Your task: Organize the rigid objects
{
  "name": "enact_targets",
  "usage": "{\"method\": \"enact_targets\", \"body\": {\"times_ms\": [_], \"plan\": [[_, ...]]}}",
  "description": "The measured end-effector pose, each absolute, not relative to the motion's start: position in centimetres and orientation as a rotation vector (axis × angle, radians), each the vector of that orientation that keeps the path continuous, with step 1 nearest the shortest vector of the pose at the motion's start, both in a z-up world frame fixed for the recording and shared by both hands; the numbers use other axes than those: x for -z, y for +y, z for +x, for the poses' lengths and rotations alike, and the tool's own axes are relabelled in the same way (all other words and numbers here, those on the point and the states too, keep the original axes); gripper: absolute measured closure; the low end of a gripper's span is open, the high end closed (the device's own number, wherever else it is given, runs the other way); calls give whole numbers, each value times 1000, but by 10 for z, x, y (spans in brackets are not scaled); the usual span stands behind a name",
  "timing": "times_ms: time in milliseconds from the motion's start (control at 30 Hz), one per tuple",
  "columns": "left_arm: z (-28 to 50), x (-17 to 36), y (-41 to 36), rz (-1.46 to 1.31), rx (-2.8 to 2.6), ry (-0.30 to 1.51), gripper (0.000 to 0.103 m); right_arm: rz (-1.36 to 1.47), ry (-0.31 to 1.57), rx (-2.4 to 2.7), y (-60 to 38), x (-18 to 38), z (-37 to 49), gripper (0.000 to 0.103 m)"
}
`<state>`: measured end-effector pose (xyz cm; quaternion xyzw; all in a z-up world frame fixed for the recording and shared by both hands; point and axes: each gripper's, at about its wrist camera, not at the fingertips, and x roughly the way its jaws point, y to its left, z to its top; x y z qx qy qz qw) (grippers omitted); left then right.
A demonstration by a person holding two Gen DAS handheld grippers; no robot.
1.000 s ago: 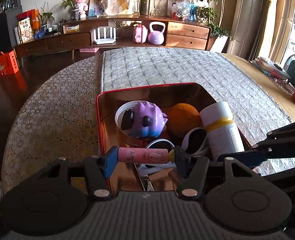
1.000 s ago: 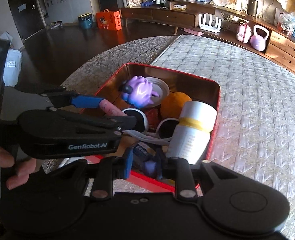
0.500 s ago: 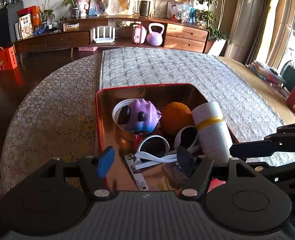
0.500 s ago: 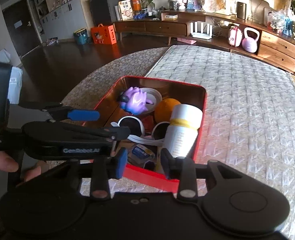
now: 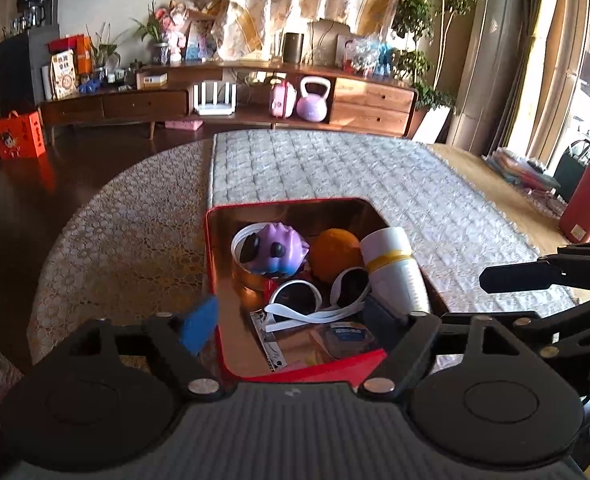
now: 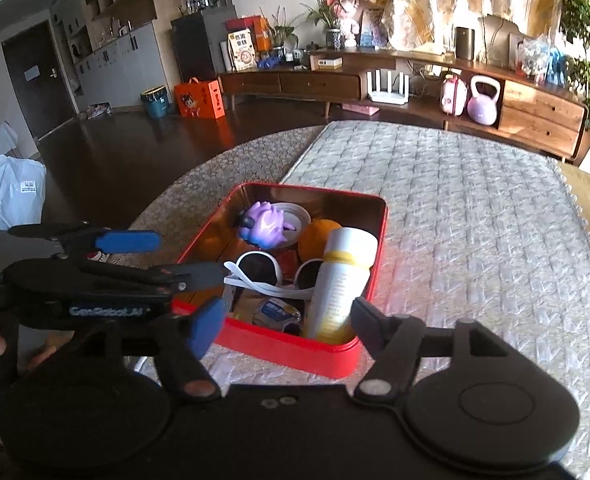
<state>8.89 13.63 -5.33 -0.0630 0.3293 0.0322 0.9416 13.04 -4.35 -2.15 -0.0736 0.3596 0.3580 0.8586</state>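
Observation:
A red tin box (image 5: 213, 280) (image 6: 279, 346) sits on the quilted table. It holds a purple toy (image 5: 273, 248) (image 6: 265, 224), an orange (image 5: 335, 254) (image 6: 315, 236), a white bottle with a yellow band (image 5: 395, 276) (image 6: 339, 280), white sunglasses (image 5: 315, 300) (image 6: 267, 272) and small items. My left gripper (image 5: 295, 326) is open and empty over the box's near end. My right gripper (image 6: 285, 320) is open and empty just in front of the box's near rim. The left gripper also shows at the left of the right wrist view (image 6: 147, 256).
The box stands on a grey quilted runner (image 6: 475, 220) over a round lace tablecloth (image 5: 127, 240). A red flask (image 5: 587, 196) stands at the far right table edge. A low wooden cabinet (image 5: 235, 96) lines the back wall.
My left gripper opened and let go of the pink cylinder, which is no longer between its fingers. My right gripper opened too. Both grippers drew back from the box.

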Motion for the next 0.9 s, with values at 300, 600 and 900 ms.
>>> {"method": "enact_targets", "body": {"times_ms": [300,600,900], "plan": [[66,38,127,-152,-62,630,13,-139,681,-723,-59,12,115,1],[53,26,111,-149,-67,600,1,-64,585,-691,-88,1,103,0],[41,16,94,-129,-108,588,0,20,547,-657,-113,-1,97,0]]}}
